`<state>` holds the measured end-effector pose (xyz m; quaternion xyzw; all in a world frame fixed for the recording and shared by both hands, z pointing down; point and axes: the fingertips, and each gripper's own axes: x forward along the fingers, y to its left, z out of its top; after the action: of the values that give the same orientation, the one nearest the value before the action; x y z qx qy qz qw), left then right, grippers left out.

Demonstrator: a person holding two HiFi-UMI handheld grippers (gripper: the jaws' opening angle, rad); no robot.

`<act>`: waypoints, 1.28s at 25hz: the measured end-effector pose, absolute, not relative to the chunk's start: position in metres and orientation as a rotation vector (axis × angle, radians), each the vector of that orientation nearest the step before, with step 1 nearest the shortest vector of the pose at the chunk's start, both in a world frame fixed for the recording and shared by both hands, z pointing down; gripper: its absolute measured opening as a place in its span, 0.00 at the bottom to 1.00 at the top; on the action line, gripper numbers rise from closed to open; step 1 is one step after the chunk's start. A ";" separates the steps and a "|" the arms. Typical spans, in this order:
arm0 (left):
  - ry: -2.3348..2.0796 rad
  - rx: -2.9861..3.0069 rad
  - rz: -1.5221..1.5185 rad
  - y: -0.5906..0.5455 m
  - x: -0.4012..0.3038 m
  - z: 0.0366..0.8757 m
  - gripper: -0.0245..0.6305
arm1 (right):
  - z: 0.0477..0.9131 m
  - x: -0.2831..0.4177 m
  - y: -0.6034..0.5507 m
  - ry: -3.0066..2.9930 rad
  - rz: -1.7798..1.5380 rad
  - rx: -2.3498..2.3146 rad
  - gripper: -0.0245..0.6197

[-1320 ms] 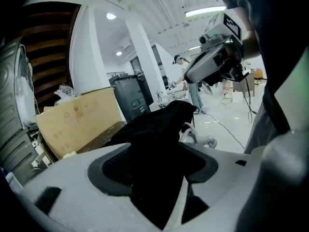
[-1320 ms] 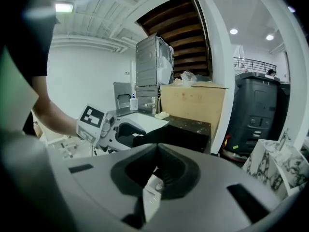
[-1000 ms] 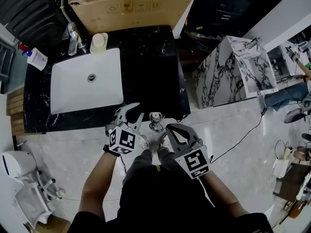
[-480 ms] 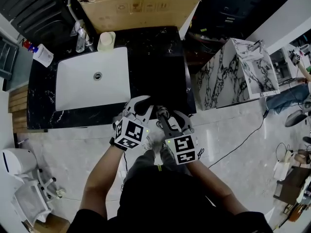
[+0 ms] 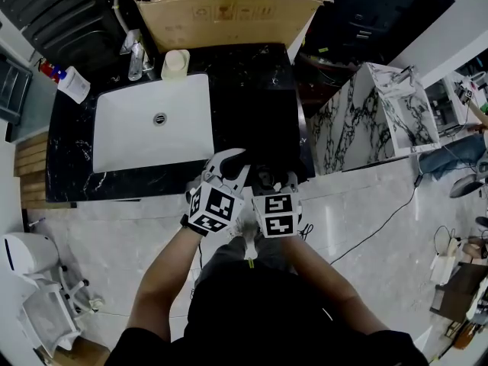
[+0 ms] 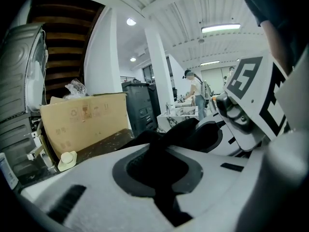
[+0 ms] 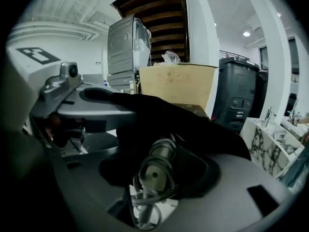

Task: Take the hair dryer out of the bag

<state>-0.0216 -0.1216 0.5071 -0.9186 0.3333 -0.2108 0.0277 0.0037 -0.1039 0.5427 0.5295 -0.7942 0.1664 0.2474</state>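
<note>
Both grippers work at the near edge of the desk (image 5: 255, 105), towards its right corner. The dark stone between the sink (image 5: 122, 143) and the right edge lies bare, and pale floor (image 5: 107, 235) runs along the near edge. A cardboard box (image 5: 221, 17) lines the far edge with crumpled clear plastic in its open top. A cream pot (image 5: 175, 64) stands beside the sink's far right corner.

The left gripper (image 5: 235, 166) has its fingers together, clamped on the black cloth of the bag (image 7: 198, 124). The right gripper (image 5: 276, 181) sits just beside it with its fingers apart, having just been opening. The hair dryer (image 7: 157, 167) lies between them, not pinched, and it is still partly in the bag. Its silvery round end and a loop of pale cord stick out of the cloth.

From the head view the bag is nearly lost against the black stone and the hair dryer cannot be made out. Only the right gripper view shows the hair dryer clearly. The left gripper view shows the cloth pinched between its fingers, the front of the box, and a person (image 6: 195, 93) standing far off in the room.
</note>
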 end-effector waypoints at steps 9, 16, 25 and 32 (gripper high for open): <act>1.065 -2.886 -0.579 -0.123 -0.025 0.506 0.09 | 0.555 0.000 -0.116 -2.073 0.503 1.471 0.47; 1.124 -2.917 -0.574 -0.124 -0.032 0.516 0.09 | 0.578 -0.001 -0.126 -2.018 0.630 1.431 0.50; 1.224 -2.923 -0.602 -0.134 -0.063 0.530 0.09 | 0.579 0.003 -0.122 -2.071 0.733 1.394 0.51; 1.233 -2.919 -0.652 -0.135 -0.075 0.542 0.09 | 0.576 0.006 -0.120 -2.159 0.988 1.403 0.50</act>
<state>-0.0747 -0.1347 0.5422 -0.9013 0.3808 -0.2013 -0.0465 0.0064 -0.1203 0.5758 0.4993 -0.7685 0.3518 0.1906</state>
